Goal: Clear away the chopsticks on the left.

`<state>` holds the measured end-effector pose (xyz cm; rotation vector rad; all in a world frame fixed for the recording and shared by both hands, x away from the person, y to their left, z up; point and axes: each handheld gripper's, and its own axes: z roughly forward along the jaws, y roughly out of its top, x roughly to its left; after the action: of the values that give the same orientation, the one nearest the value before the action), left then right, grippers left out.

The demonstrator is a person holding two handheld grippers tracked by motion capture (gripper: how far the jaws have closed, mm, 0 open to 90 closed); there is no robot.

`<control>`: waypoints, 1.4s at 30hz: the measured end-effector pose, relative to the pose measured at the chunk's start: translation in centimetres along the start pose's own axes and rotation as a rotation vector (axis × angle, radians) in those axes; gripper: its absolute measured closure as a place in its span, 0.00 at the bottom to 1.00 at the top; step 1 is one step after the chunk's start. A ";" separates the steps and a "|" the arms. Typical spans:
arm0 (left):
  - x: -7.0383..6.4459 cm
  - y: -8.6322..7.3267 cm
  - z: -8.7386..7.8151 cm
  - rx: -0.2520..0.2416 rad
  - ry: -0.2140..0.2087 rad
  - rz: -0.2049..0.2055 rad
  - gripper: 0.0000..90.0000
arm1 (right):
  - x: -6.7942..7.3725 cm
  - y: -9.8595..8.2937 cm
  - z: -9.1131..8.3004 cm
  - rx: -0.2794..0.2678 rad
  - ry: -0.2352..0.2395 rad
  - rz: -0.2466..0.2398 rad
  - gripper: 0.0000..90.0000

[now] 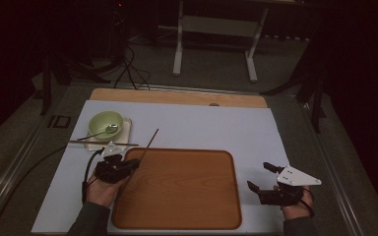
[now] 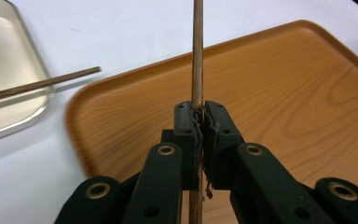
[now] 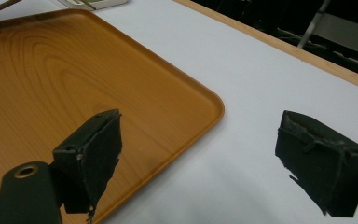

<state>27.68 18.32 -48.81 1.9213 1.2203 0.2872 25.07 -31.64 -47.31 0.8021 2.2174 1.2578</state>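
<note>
While my left gripper [image 2: 200, 122] is clamping the chopstick [image 2: 197, 56] above the tray [image 1: 187, 196], its long axis is running away past the jaws, and my right gripper [image 3: 214, 154] is hanging spread wide beside the tray's right edge.

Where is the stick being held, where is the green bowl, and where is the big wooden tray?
chopstick [image 2: 197, 56], left gripper view, on its shaft above the shut jaws.
green bowl [image 1: 103, 121], high view, on its inside wall.
wooden tray [image 1: 182, 189], high view, on its bare floor.
</note>
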 end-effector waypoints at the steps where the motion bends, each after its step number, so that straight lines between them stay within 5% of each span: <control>1: -0.1 0.0 0.1 0.004 0.003 0.003 0.95 | 0.0 0.0 0.0 0.000 0.000 0.002 0.16; 24: 0.9 -2.1 0.1 0.028 0.035 -0.090 0.94 | 0.0 0.0 -0.1 -0.004 -0.001 -0.001 0.16; 42: 1.0 -4.1 0.2 0.128 0.114 -0.100 0.92 | 0.1 0.1 -0.1 -0.006 0.000 -0.002 0.16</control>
<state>25.66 19.80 -52.22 1.9673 1.4358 0.2741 24.94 -31.64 -47.19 0.7980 2.2124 1.2628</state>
